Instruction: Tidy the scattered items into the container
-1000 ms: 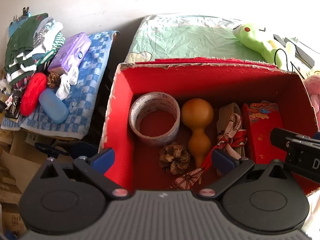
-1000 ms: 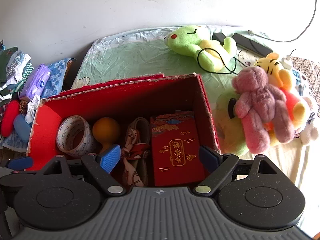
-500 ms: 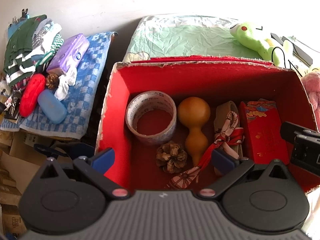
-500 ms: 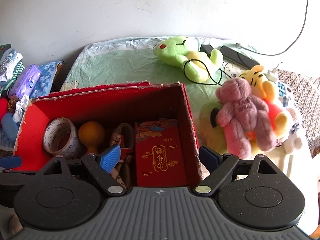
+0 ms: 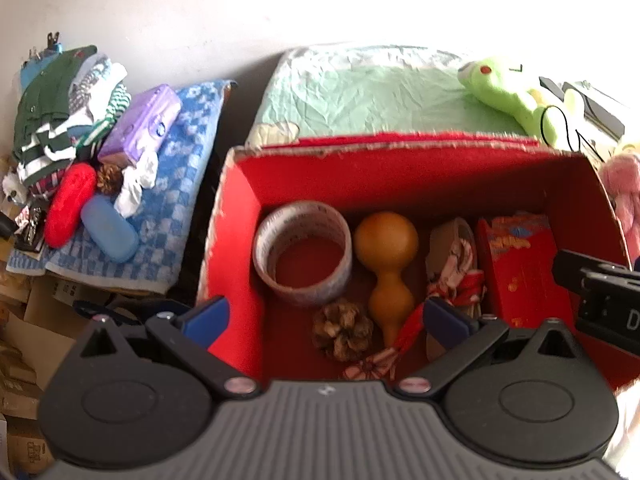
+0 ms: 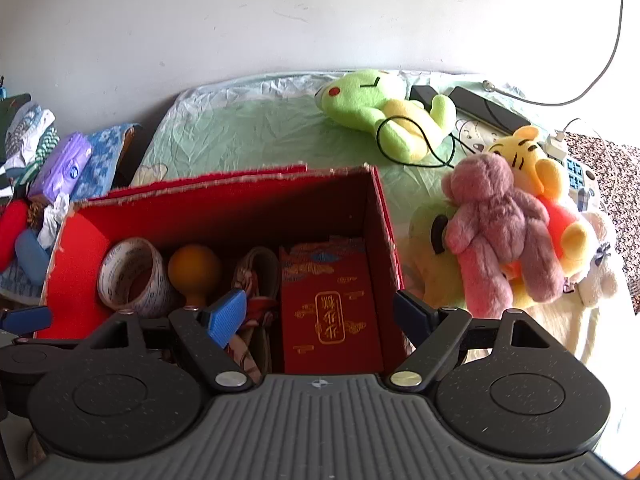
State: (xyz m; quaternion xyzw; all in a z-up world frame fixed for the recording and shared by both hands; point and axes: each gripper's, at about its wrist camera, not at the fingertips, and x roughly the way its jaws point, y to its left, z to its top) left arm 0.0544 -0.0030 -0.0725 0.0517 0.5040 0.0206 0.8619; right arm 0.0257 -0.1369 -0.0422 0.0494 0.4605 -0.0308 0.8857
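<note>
A red box (image 5: 236,208) (image 6: 224,204) sits on the green sheet and holds a tape roll (image 5: 303,254) (image 6: 132,276), an orange gourd (image 5: 387,264) (image 6: 195,268), a pine cone (image 5: 343,329), a patterned ribbon (image 5: 454,276) (image 6: 256,280) and a red packet (image 5: 520,268) (image 6: 330,312). My left gripper (image 5: 326,318) hovers open above the box's near left part, nothing between its fingers. My right gripper (image 6: 320,314) stands wide above the red packet; its jaws are closing and the pads touch nothing.
To the left, a blue checked towel (image 5: 176,184) carries a purple tissue pack (image 5: 140,130), a red case (image 5: 70,204), a blue case (image 5: 109,227) and a second pine cone (image 5: 108,177). Plush toys (image 6: 504,224) and a green frog plush (image 6: 380,112) lie right of the box.
The right wrist view has swung right, so the box sits further left in it, and its fingers stand slightly closer together. The left wrist view is almost unchanged.
</note>
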